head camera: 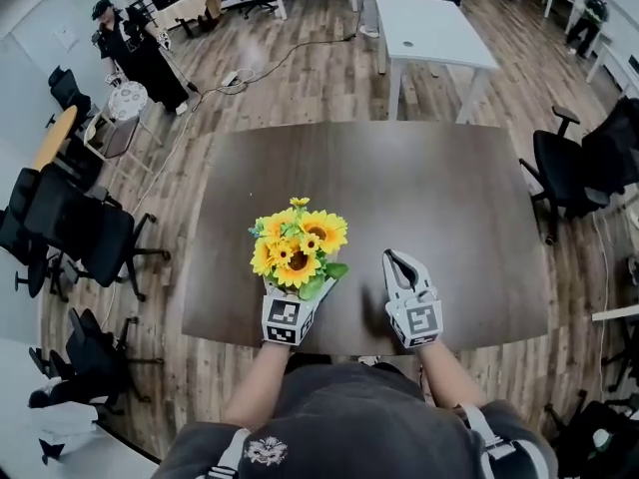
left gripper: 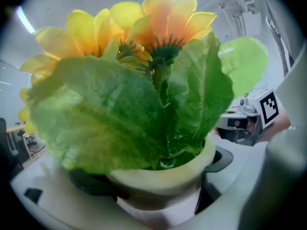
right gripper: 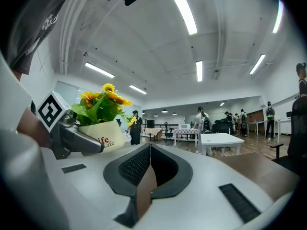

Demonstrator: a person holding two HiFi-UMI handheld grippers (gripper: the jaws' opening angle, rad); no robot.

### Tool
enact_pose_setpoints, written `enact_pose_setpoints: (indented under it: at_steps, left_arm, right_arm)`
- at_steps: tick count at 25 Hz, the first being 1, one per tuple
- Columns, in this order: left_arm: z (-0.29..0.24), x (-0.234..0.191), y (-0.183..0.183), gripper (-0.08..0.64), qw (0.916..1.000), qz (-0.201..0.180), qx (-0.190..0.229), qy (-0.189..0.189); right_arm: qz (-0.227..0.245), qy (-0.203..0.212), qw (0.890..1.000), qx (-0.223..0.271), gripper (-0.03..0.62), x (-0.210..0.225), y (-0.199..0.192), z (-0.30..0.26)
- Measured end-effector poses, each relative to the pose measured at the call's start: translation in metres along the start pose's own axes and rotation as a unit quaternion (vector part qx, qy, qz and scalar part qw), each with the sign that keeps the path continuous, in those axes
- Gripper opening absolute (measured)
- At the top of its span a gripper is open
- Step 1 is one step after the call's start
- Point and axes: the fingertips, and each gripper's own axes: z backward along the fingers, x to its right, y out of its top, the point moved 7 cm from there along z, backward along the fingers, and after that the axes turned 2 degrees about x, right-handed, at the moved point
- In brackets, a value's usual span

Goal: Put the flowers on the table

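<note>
A small cream pot of yellow sunflowers [head camera: 297, 245] with green leaves is held over the near part of the dark brown table [head camera: 439, 198]. My left gripper [head camera: 303, 294] is shut on the pot [left gripper: 163, 176], its black pads pressing both sides of the rim. The blooms and leaves [left gripper: 144, 80] fill the left gripper view. From the right gripper view the pot [right gripper: 101, 134] shows at the left, clamped in the left gripper. My right gripper [head camera: 398, 261] hovers just right of the flowers, jaws closed together [right gripper: 147, 150] with nothing between them.
A white table [head camera: 431, 30] stands beyond the brown one. Black office chairs [head camera: 85, 233] crowd the left side and another chair [head camera: 571, 173] sits at the right. People stand at the far left [head camera: 135, 43] and in the background of the room.
</note>
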Motion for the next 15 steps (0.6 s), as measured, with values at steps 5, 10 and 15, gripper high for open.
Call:
enact_pose_setpoints:
  at_steps: [5,10,15]
  left_arm:
    - [-0.009,-0.007,-0.012,0.552,0.9999,-0.001,-0.010,0.011]
    - [-0.020,-0.011,-0.031,0.552,0.9991,-0.001,-0.034,0.026]
    - [-0.035,-0.014,-0.050,0.552,0.9978,-0.001,-0.052,0.042]
  right_arm:
    - [-0.002,0.029,0.999,-0.014,0.023,-0.004,-0.016,-0.020]
    - [-0.001,0.028,0.999,-0.032,0.023,-0.007,-0.027,-0.033]
    - [0.004,0.028,0.998,-0.049,0.023,-0.006,-0.038,-0.045]
